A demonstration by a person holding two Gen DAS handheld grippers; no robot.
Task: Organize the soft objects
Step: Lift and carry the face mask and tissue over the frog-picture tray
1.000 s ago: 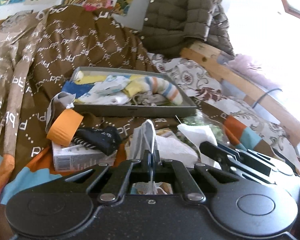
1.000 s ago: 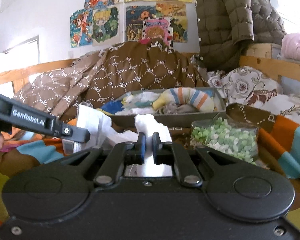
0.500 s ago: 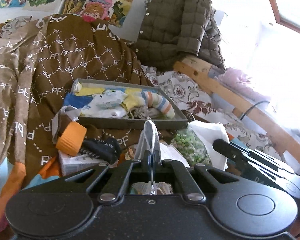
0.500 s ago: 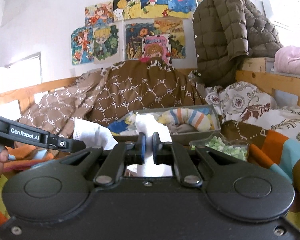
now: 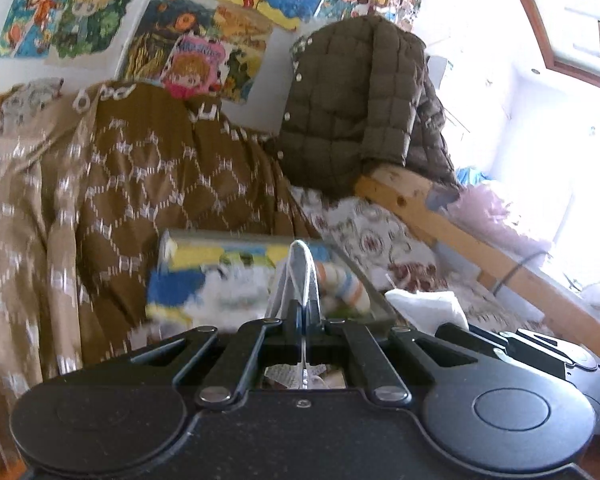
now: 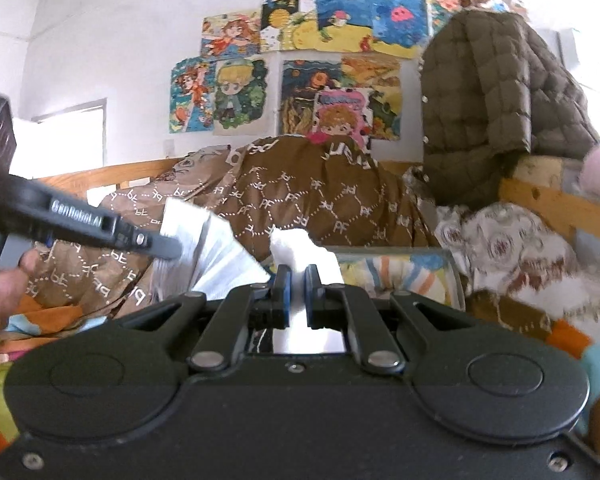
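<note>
Two grippers: left gripper [image 5: 302, 312], right gripper [image 6: 295, 294]. One white cloth [image 6: 220, 256] between them. One grey tray [image 5: 364, 280], centre. One quilted jacket [image 5: 360, 100], upper right.

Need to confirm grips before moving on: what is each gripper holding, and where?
Both hold the same white cloth: left gripper pinches one edge, right gripper the other.

The quilt [image 6: 300, 200] is brown with a white dotted diamond lattice and letters, and the padded jacket [image 6: 496, 108] on the bed rail is olive-brown. The grey tray [image 5: 376, 300] holds yellow, blue and white cloths and an orange-and-blue striped roll [image 5: 342, 282]. Both black claws pinch white cloth [image 6: 304, 248]; wall posters [image 6: 340, 32] are bright cartoons.
</note>
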